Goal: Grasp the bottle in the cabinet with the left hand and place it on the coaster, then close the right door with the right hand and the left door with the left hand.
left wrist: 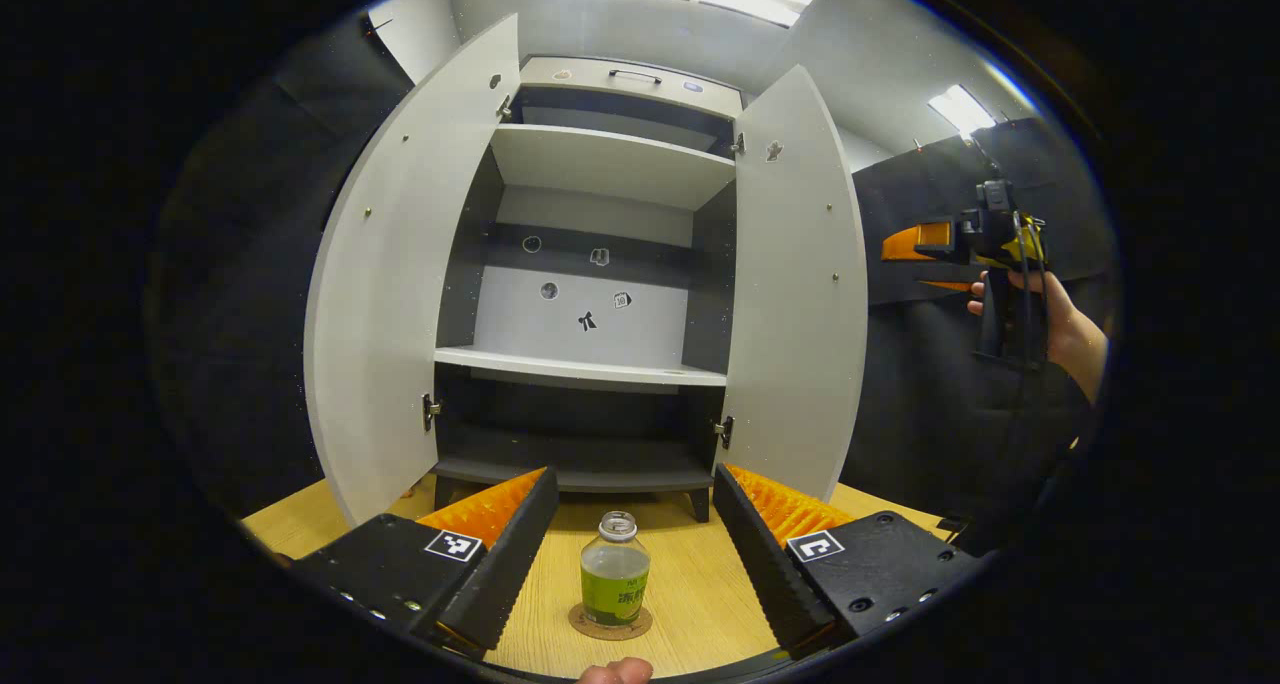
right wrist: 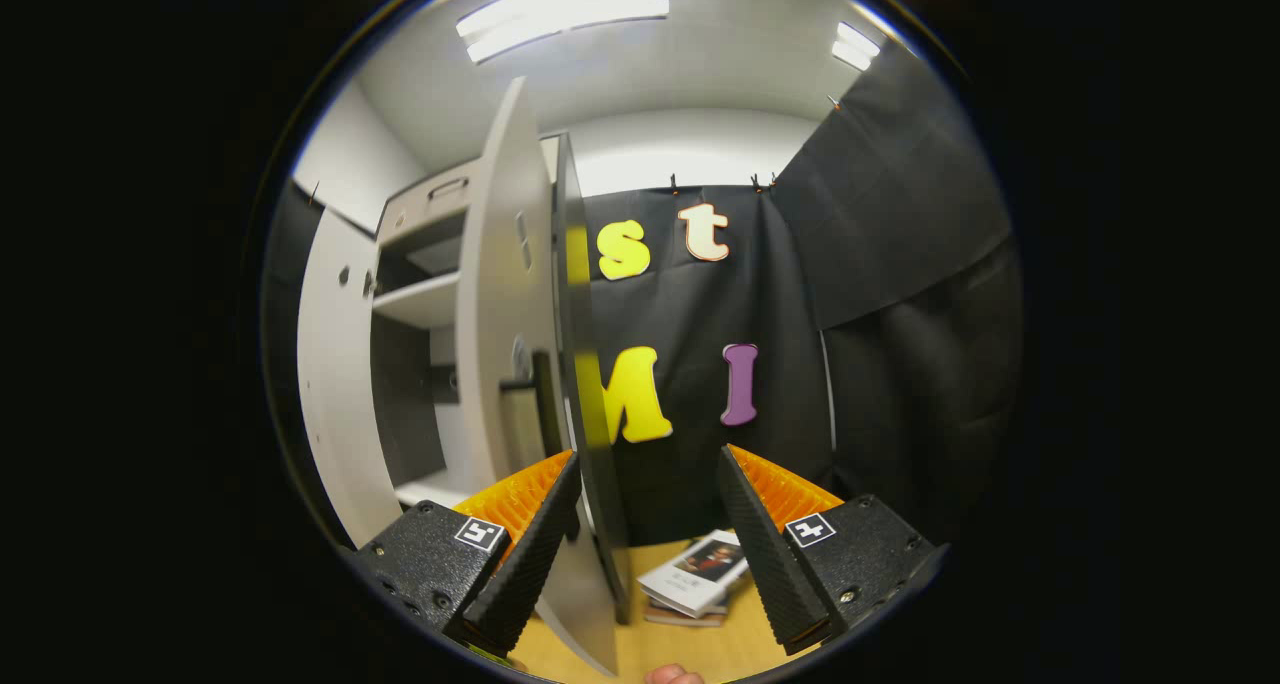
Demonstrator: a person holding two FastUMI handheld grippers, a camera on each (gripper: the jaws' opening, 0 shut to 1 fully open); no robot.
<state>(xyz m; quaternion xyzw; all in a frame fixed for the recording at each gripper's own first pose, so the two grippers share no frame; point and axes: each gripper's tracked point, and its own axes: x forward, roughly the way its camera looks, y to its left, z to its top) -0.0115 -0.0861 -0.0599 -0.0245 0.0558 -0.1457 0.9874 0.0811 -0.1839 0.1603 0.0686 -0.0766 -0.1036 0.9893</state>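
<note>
Bottle: upright on the cork coaster, on the wooden table before the cabinet.
Left gripper: fingers spread, bottle between them, untouched.
Right gripper: fingers parted, astride the right door edge.
Doors: both open.

The right claw is spread wide, nothing between its fingers. The right door's edge stands just inside the left finger, with the open cabinet beyond. Ahead and low, between the fingers, booklets lie stacked on the table.
</note>
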